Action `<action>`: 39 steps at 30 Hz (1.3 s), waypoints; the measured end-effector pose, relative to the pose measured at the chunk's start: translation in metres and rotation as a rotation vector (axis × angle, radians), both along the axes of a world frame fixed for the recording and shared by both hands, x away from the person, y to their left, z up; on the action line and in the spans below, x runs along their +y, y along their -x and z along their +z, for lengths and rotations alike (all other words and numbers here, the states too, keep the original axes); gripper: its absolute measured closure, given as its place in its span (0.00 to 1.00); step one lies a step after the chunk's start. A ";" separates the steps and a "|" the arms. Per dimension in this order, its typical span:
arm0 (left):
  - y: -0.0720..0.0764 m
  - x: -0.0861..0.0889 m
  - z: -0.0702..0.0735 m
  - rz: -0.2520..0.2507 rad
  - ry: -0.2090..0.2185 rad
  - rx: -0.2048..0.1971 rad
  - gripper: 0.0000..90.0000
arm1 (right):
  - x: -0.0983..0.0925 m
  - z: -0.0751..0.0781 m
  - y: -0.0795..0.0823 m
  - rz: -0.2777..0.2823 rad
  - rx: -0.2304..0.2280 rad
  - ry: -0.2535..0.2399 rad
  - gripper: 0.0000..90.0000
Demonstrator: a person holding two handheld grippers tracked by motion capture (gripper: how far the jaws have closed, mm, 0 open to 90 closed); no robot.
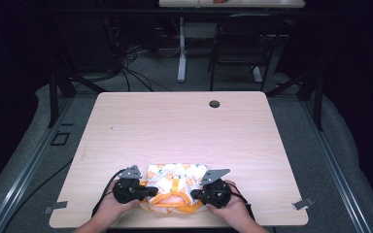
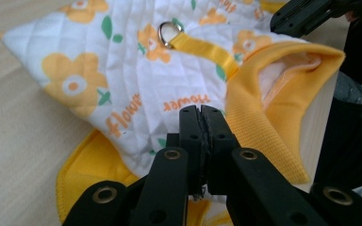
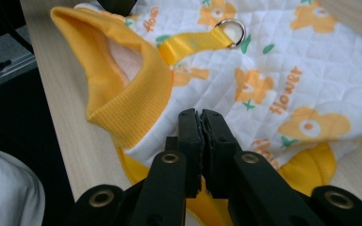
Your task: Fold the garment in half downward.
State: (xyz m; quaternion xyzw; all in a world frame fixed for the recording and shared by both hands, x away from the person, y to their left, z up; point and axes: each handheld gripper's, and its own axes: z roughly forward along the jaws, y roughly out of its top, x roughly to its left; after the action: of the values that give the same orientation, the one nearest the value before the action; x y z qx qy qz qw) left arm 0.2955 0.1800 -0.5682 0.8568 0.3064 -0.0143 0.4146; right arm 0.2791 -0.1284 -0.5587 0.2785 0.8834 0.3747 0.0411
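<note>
A small white quilted garment (image 1: 175, 180) printed with orange flowers lies at the near edge of the table (image 1: 175, 126). It has a yellow ribbed collar (image 2: 264, 108) (image 3: 122, 89) and a yellow strap ending in a metal ring (image 2: 168, 33) (image 3: 231, 29). My left gripper (image 1: 150, 191) (image 2: 200, 113) sits at the garment's left side, jaws together, tips just over the cloth. At the garment's right side my right gripper (image 1: 196, 194) (image 3: 200, 115) has its jaws together too. I see no cloth between either pair of pads.
The table has a round cable hole (image 1: 214, 104) at the far middle and metal clips at its near corners (image 1: 53, 208) (image 1: 302, 204). Beyond it stand a black chair (image 1: 243, 43) and another desk's leg (image 1: 181, 53). The near table edge runs right under the garment.
</note>
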 end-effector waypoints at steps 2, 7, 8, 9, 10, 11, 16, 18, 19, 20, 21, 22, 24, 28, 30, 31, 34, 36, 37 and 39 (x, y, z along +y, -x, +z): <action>0.002 0.003 -0.003 0.010 0.010 0.004 0.96 | 0.000 -0.004 0.003 -0.005 0.008 -0.008 0.96; 0.002 0.006 -0.010 0.031 0.002 -0.007 0.96 | 0.000 -0.012 0.003 -0.013 -0.005 0.018 0.98; 0.002 0.006 -0.011 0.032 -0.001 -0.008 0.97 | 0.000 -0.013 0.003 -0.016 -0.005 0.020 0.99; 0.002 0.005 -0.011 0.036 -0.001 -0.009 0.97 | 0.000 -0.014 0.002 -0.023 -0.002 0.014 0.99; 0.001 0.005 -0.012 0.037 -0.003 -0.017 0.97 | 0.000 -0.014 0.000 -0.022 0.006 0.024 0.99; 0.001 0.005 -0.012 0.037 -0.005 -0.020 0.97 | 0.000 -0.016 -0.002 -0.030 0.015 0.006 0.99; -0.001 0.002 -0.012 0.048 -0.012 -0.030 0.97 | 0.001 -0.016 -0.005 -0.034 0.014 0.006 1.00; -0.003 0.001 -0.012 0.055 -0.016 -0.030 0.98 | 0.001 -0.016 -0.007 -0.036 0.007 0.011 1.00; -0.004 0.001 -0.012 0.054 -0.017 -0.030 0.98 | 0.001 -0.016 -0.008 -0.042 0.008 0.012 1.00; -0.005 0.000 -0.012 0.063 -0.017 -0.030 0.98 | 0.001 -0.016 -0.010 -0.040 0.007 0.014 1.00; -0.007 0.000 -0.012 0.063 -0.026 -0.037 0.98 | 0.001 -0.017 -0.012 -0.052 0.006 0.009 1.00; -0.008 -0.001 -0.012 0.069 -0.027 -0.036 0.98 | 0.000 -0.017 -0.014 -0.054 0.009 0.010 1.00; -0.012 -0.003 -0.011 0.069 -0.036 -0.046 0.98 | -0.001 -0.017 -0.019 -0.068 0.014 -0.001 1.00; -0.019 -0.005 -0.011 0.091 -0.032 -0.041 0.98 | -0.001 -0.017 -0.029 -0.092 0.015 0.009 1.00; -0.023 -0.006 -0.012 0.099 -0.031 -0.040 0.98 | 0.000 -0.016 -0.033 -0.092 0.008 0.018 1.00; -0.024 -0.006 -0.012 0.104 -0.029 -0.039 0.98 | 0.001 -0.016 -0.036 -0.097 0.007 0.025 1.00; -0.030 -0.007 -0.012 0.122 -0.023 -0.043 0.99 | 0.002 -0.015 -0.043 -0.115 0.006 0.026 1.00; -0.034 -0.007 -0.012 0.132 -0.020 -0.036 0.99 | 0.002 -0.015 -0.049 -0.119 0.007 0.036 1.00; -0.037 -0.007 -0.013 0.137 -0.018 -0.036 0.99 | 0.002 -0.014 -0.052 -0.120 -0.001 0.043 1.00; -0.041 -0.008 -0.012 0.145 -0.020 -0.032 0.99 | 0.003 -0.014 -0.058 -0.128 -0.001 0.051 1.00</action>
State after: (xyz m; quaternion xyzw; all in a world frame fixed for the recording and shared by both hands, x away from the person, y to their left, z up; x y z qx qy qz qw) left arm 0.3362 0.1723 -0.5806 0.8365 0.3611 0.0323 0.4109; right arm 0.3368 -0.1252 -0.5724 0.3329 0.8730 0.3489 0.0725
